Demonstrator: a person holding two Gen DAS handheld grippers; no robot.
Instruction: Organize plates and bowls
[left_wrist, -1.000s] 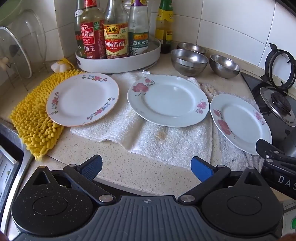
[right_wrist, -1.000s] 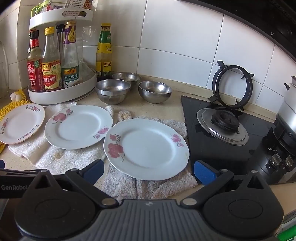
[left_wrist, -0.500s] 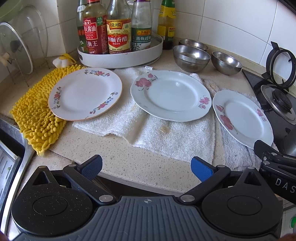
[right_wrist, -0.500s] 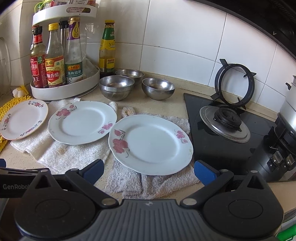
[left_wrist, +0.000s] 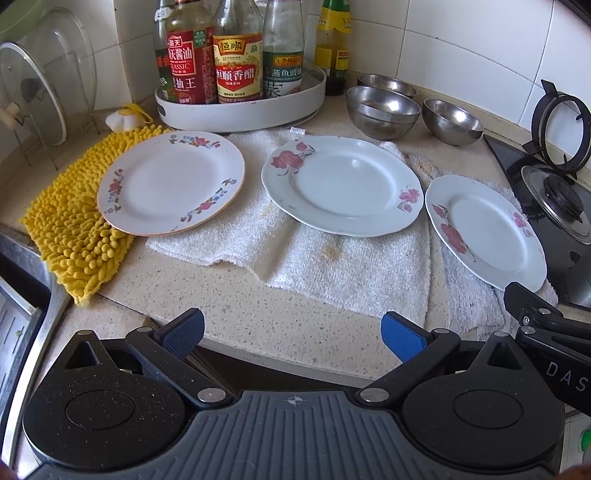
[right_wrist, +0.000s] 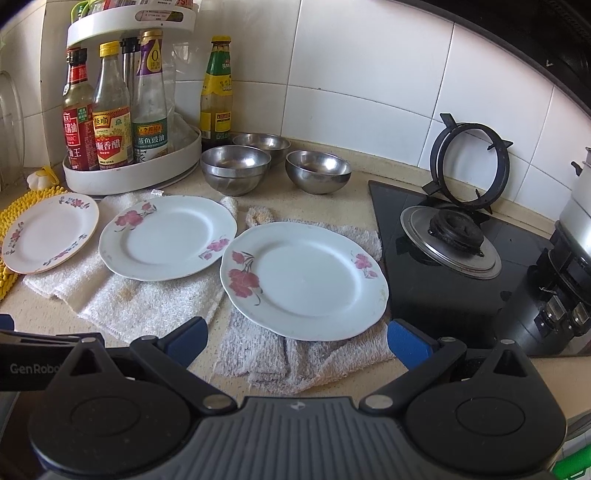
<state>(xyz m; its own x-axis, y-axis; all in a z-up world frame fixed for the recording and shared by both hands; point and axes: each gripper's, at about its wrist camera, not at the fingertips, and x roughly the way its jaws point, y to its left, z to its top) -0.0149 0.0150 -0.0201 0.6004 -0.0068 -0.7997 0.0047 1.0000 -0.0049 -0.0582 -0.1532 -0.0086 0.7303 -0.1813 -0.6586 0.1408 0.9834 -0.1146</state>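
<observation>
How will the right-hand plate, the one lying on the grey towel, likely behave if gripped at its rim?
The plate looks like glazed ceramic, so probably stiff, breakable and slick between the fingers. It lies flat on the soft towel, with its near rim slightly raised off the cloth, which may let a finger slide under. Gripped at one edge, so wide a plate would likely sag or tilt.

Three plates (right_wrist: 304, 280) before spread tool (right_wrist: 295, 339)
</observation>
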